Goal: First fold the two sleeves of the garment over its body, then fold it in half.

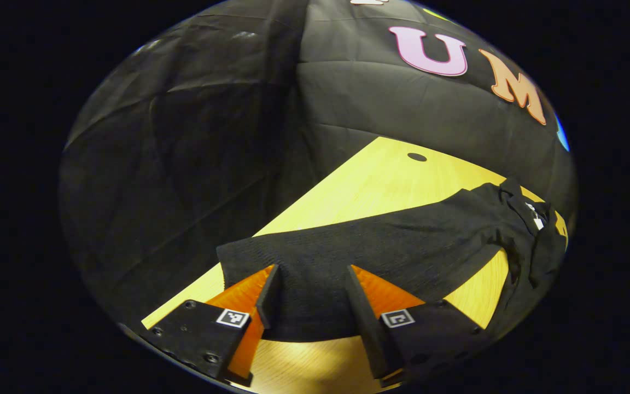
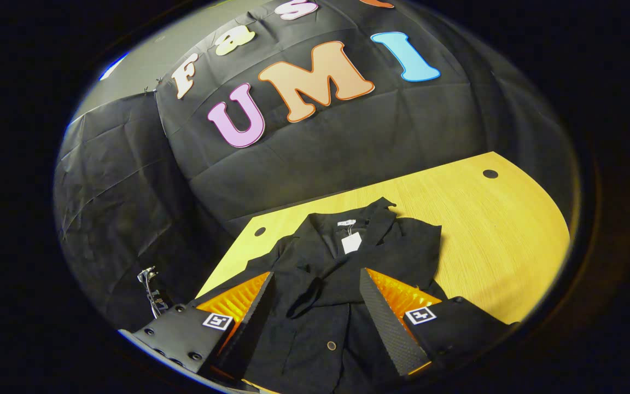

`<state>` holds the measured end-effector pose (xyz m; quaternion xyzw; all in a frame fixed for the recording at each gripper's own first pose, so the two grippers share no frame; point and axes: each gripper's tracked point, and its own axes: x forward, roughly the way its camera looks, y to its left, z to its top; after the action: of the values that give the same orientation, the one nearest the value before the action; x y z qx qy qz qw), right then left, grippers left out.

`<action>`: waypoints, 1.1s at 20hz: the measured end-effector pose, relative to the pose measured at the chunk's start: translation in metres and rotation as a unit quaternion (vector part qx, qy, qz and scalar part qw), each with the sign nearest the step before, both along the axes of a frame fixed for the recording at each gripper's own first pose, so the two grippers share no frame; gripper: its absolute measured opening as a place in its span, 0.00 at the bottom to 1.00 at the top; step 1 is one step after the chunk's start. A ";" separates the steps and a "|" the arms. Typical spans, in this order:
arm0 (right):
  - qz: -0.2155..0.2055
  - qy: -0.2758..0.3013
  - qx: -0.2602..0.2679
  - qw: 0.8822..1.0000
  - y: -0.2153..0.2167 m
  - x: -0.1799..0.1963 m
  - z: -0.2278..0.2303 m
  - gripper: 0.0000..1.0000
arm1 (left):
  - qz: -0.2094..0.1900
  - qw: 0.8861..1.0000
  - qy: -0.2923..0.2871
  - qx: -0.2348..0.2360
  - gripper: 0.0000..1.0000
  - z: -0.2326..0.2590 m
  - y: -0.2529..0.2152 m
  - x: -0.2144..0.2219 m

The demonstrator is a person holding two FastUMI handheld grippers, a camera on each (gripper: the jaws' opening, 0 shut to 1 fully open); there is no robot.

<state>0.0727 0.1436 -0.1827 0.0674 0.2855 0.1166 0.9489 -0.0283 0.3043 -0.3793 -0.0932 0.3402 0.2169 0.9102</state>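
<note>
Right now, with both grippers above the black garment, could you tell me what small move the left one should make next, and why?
Probably lower the left gripper and close on the sleeve beneath it. Its jaws stand open over that sleeve, which lies stretched out flat across the table, not yet folded over the garment's body.

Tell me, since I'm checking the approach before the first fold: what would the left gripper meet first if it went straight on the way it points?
Most likely the black garment: the left gripper has open jaws framing the cloth spread on the wooden table. How far above it the gripper hangs is unclear.
</note>
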 end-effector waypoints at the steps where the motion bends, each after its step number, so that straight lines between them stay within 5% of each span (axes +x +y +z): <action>1: 0.000 0.000 0.001 1.000 0.000 0.000 0.001 0.98 | -0.010 1.000 -0.001 -0.001 0.67 0.001 -0.003 0.002; 6: -0.003 -0.005 0.003 1.000 -0.003 0.000 0.004 0.98 | -0.018 1.000 0.010 0.014 0.00 0.001 -0.016 0.011; 14: -0.022 -0.024 -0.001 0.999 -0.022 -0.006 0.017 0.98 | -0.026 0.999 0.005 0.020 0.00 0.016 -0.021 0.015; 22: -0.046 -0.032 0.017 0.998 -0.044 -0.010 0.019 0.98 | -0.140 0.984 -0.105 0.021 0.00 0.107 -0.120 0.096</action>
<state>0.0630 0.1000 -0.1639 0.0934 0.2500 0.0794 0.9605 0.0674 0.1842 -0.2727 -0.0472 0.2479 0.0833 0.9640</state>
